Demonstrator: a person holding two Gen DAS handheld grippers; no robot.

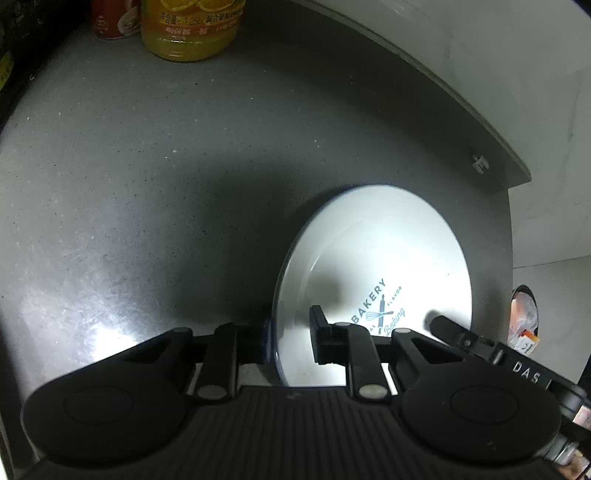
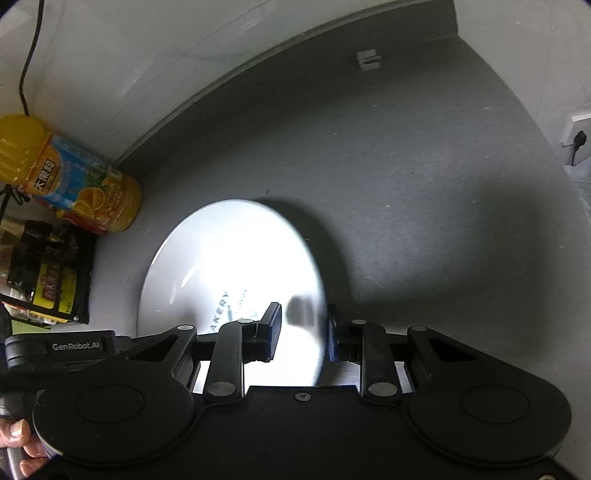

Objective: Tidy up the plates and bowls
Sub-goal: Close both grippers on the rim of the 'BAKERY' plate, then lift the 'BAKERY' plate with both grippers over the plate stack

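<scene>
A white plate with a thin blue rim and a "BAKERY" print is held over the grey counter. My left gripper straddles its left rim, one finger under and one on top, and appears to pinch it. In the right wrist view the same plate is glaring white. My right gripper straddles its right rim, with the left finger over the plate face, the right finger outside the edge, and a small gap showing. The right gripper's finger shows in the left wrist view.
An orange juice bottle and a red can stand at the counter's far side by the white wall. A dark box sits left of the plate. A small white clip lies near the wall. A wall socket is at right.
</scene>
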